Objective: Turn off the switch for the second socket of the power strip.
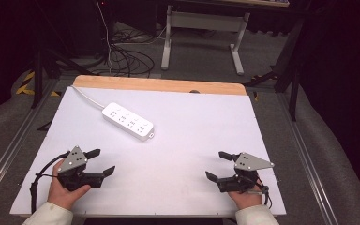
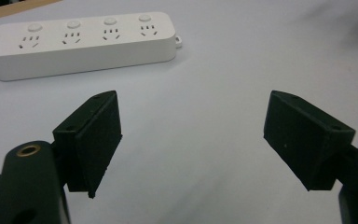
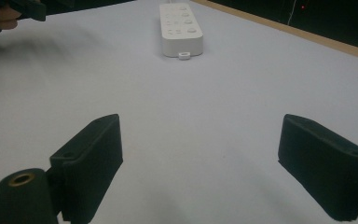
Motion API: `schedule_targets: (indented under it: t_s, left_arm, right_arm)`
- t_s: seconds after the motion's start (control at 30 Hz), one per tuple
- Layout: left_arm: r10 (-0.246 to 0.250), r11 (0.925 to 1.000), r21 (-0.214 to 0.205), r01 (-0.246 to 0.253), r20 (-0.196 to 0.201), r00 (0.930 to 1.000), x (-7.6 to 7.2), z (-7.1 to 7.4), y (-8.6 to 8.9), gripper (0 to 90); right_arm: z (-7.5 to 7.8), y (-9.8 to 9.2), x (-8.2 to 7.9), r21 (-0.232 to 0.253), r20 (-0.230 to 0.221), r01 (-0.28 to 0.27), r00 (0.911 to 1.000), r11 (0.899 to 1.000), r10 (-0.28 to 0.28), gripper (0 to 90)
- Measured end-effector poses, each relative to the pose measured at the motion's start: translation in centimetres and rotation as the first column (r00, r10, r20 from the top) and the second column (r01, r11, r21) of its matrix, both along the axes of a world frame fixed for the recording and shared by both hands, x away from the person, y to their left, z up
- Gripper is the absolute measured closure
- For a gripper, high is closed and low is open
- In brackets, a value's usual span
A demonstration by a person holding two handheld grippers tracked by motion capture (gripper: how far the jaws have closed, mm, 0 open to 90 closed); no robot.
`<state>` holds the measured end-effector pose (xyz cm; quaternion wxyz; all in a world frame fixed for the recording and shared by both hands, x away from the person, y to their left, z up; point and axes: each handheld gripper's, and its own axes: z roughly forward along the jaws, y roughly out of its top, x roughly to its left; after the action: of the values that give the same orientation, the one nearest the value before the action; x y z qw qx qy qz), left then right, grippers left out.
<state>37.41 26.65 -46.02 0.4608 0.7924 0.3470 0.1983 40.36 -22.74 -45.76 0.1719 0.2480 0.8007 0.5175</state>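
Note:
A white power strip [image 1: 127,121] with several sockets lies flat on the white table sheet [image 1: 187,126], left of centre toward the back, its cord trailing off to the far left. My left gripper [image 1: 101,161] rests near the front left corner, open, nothing between its jaws. In the left gripper view the power strip [image 2: 79,44] lies ahead of the open left gripper [image 2: 191,140]. My right gripper [image 1: 218,165] sits near the front right corner, open and empty. From the right gripper view the power strip [image 3: 179,29] is far ahead of the right gripper [image 3: 214,168].
A wooden table edge [image 1: 159,84] shows beyond the sheet at the back. Cables [image 1: 126,58] and a white desk frame [image 1: 201,28] stand on the floor behind. Metal rails [image 1: 304,154] run along both sides of the table.

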Motion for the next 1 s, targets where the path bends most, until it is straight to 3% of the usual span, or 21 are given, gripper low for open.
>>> schedule_targets:
  t_s: [0.13,0.3,0.63,1.0]
  left_arm:
    - [0.009,0.9999,0.009,-0.009,-0.002,1.0000,0.0,0.2,-0.1,21.5]
    - [0.014,0.9987,0.049,-0.014,0.005,0.9999,0.1,0.7,-0.3,25.4]
    - [0.011,0.9996,-0.025,-0.011,-0.025,0.9996,1.0,2.3,0.1,31.4]
    - [0.037,0.9993,0.010,-0.037,-0.031,0.9988,2.5,3.9,0.1,32.2]
  right_arm:
    - [0.0,0.0,0.0,-0.001,0.004,-0.002,1.0000,1.000,0.002,14.1]
    - [0.0,0.0,-0.1,-0.003,0.005,0.002,1.0000,1.000,-0.002,14.1]
    - [0.0,0.0,-0.1,0.001,0.004,0.004,1.0000,1.000,-0.004,14.1]
    - [0.0,0.0,0.0,-0.002,-0.002,0.001,1.0000,1.000,-0.001,14.1]
